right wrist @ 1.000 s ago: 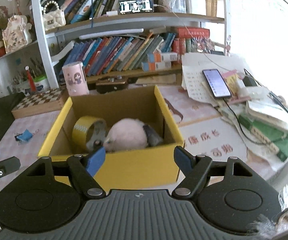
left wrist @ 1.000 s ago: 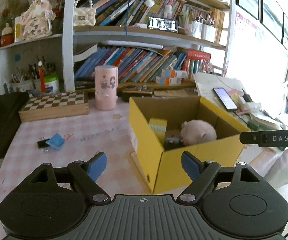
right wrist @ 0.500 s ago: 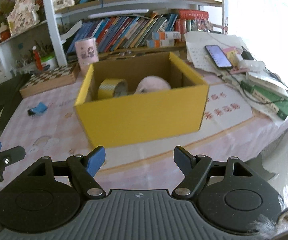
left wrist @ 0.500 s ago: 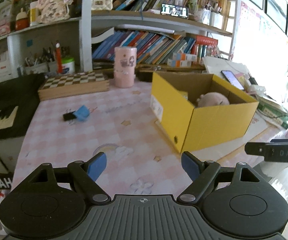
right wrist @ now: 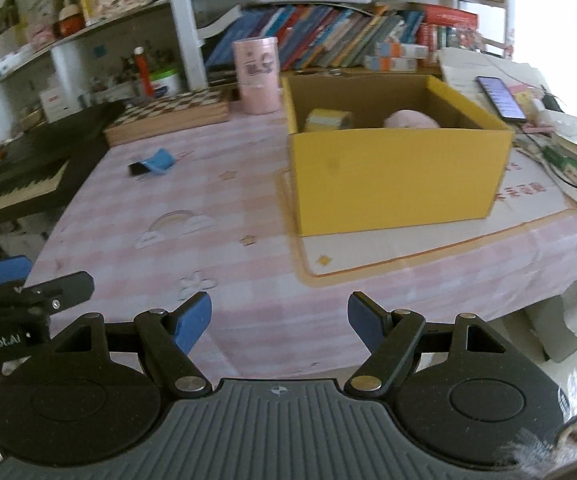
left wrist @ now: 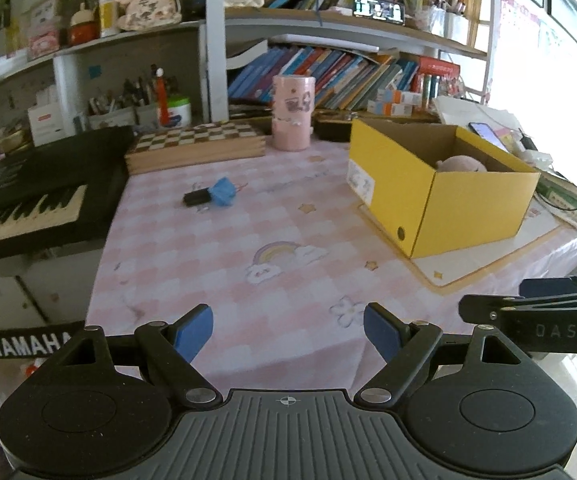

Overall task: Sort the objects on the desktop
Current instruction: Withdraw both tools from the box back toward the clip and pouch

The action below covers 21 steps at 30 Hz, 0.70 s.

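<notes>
Right now both tools hang over the near edge of the table [left wrist: 288, 216], nothing in either. Left gripper [left wrist: 288, 330]: blue pads wide apart, only pink checked cloth btwn them. Right gripper [right wrist: 279, 322]: same, fingers spread, empty, pointing at the yellow box [right wrist: 396, 176].

The box sits on a pale mat on the right side of the table, top open. Inside — a roll of yellow tape [right wrist: 328, 120] at the left end and a pink plush toy [right wrist: 410, 119] beside it; what's under them can't be made out.

Out on the cloth, well apart from the box: a blue binder clip [left wrist: 222, 192] touching a small black item [left wrist: 196, 198], toward the keyboard [left wrist: 24, 208] side. Pink cylinder tin [left wrist: 292, 114] and chessboard [left wrist: 196, 146] stand at the back near the shelves.
</notes>
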{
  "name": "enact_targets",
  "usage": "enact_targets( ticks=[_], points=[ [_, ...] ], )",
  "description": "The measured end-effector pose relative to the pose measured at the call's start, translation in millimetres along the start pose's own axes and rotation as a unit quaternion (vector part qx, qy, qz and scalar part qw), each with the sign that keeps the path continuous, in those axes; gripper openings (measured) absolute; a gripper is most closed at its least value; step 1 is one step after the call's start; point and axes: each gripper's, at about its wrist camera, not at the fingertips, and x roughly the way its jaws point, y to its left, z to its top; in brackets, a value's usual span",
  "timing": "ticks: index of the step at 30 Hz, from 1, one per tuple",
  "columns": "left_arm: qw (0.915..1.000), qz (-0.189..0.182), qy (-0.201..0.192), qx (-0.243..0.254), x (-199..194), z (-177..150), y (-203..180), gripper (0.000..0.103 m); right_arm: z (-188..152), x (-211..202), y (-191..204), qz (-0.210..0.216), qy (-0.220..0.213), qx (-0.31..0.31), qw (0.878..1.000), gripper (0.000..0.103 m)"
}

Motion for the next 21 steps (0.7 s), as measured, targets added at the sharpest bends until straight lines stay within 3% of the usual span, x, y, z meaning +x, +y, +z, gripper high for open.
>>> enact_targets(
  ticks=[8, 21],
  points=[
    [0.9996, 0.018, -0.006, -0.019, -15.0, -9.0, 26.9, 0.085, -5.1, 0.3, 33.7, 0.026, 0.002, -0.020, 0.999, 0.075],
    [0.9990, 0.027, -0.027, -0.024, -26.2, -8.6, 49.5, 0.086, -0.1, -2.1, 68.7, 0.033, -0.013, -0.044, 0.998, 0.075]
  ],
)
